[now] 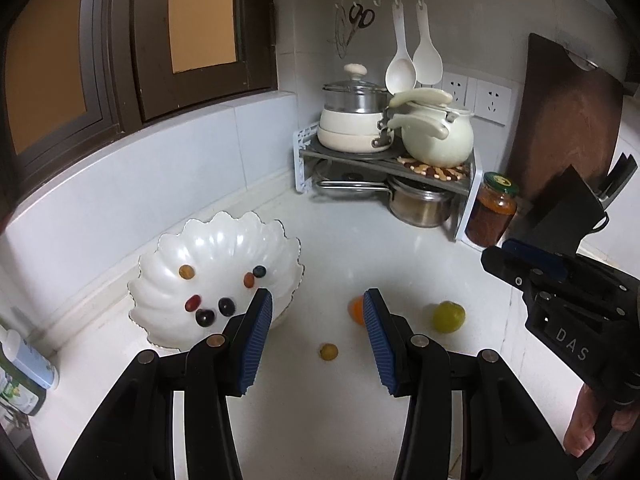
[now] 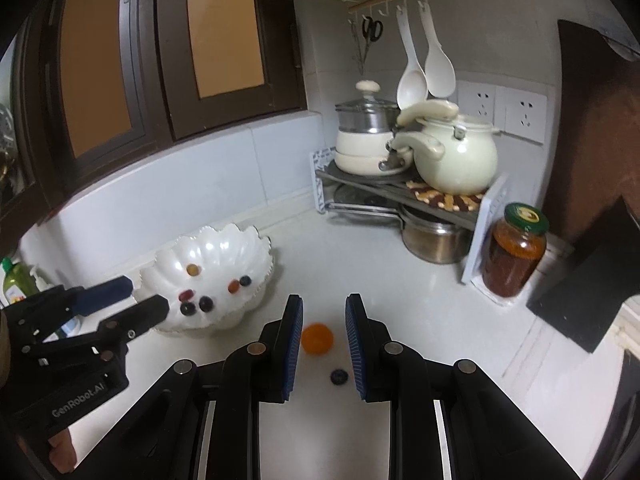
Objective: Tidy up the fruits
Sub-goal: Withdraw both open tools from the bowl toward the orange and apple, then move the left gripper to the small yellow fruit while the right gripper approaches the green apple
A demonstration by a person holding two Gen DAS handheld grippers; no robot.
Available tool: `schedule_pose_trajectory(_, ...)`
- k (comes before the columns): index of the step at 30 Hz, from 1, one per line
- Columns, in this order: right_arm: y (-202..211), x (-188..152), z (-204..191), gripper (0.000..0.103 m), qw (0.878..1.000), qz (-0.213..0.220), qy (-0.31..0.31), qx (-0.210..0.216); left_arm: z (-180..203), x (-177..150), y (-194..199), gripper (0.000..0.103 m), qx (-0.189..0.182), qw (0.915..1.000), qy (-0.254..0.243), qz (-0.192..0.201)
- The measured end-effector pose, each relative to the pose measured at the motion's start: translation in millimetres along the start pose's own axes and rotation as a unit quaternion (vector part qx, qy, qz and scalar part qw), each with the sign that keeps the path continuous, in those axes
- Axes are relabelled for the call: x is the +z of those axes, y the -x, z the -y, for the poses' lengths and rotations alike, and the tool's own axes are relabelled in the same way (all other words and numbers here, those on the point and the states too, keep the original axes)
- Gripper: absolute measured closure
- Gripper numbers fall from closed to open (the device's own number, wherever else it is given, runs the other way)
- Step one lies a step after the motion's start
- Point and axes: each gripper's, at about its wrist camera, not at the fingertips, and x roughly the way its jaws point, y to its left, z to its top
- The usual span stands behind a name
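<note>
Both grippers hang above the white desk [image 1: 328,248], pointing down toward the corner.

Left wrist view: the left gripper [image 1: 320,304] has its jaws parted with nothing between the pads. Just off its left fingertip sits the white scalloped bowl [image 1: 224,240], holding six small fruits, among them a blueberry [image 1: 260,271] and dark grapes [image 1: 226,306]. Ahead and low between the fingers lies a small yellowish fruit [image 1: 329,351] on the desk. An orange fruit [image 1: 357,310] peeks out from behind the right fingertip, partly hidden. Further right of that finger is a green round fruit [image 1: 448,317]. This view alone shows the yellowish and green fruits. The right gripper [image 1: 500,256] enters from the right, held in a hand [image 1: 592,416].

Right wrist view: the right gripper [image 2: 323,308] shows a narrow gap between its blue pads and holds nothing; the jaws stand near closed. Here the orange fruit [image 2: 317,338] is fully seen, lying on the desk just ahead between the fingers. A loose dark berry [image 2: 339,377], seen only here, lies nearer, close to the right finger. The bowl [image 2: 216,248] is off to the left, and the left gripper [image 2: 136,300] hangs beside its near rim.

Beyond both grippers stand a corner rack [image 2: 400,192] with pots and a jar [image 2: 514,252].
</note>
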Motion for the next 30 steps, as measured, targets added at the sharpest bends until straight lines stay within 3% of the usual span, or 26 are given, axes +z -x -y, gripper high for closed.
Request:
schedule_pose_trajectory(9,4,-21,11,0.079,1.0,-0.004,-0.009,-0.014,5,-18,-7,0.056,-0.009,0.9997,0.005,-0.023)
schedule_pose_trajectory(10,4,-23,13,0.075,1.0,-0.004,-0.011,-0.016,5,-20,-8,0.056,-0.01,0.9996,0.007,-0.025)
schedule_pose_trajectory(11,3,-25,14,0.064,1.0,-0.003,-0.013,-0.021,4,-23,-10,0.056,-0.01,0.9995,0.009,-0.028)
schedule_pose_trajectory(13,3,-27,16,0.056,0.999,0.002,-0.017,-0.031,4,-26,-12,0.056,-0.012,0.9994,0.013,-0.029)
schedule_pose_trajectory(17,1,-32,19,0.056,0.999,0.002,-0.015,-0.044,6,-31,-14,0.046,-0.003,0.9996,0.014,-0.023)
schedule_pose_trajectory(30,-19,-51,33,0.056,0.998,-0.018,-0.043,-0.044,12,-47,-27,0.045,0.026,0.9995,0.015,-0.014)
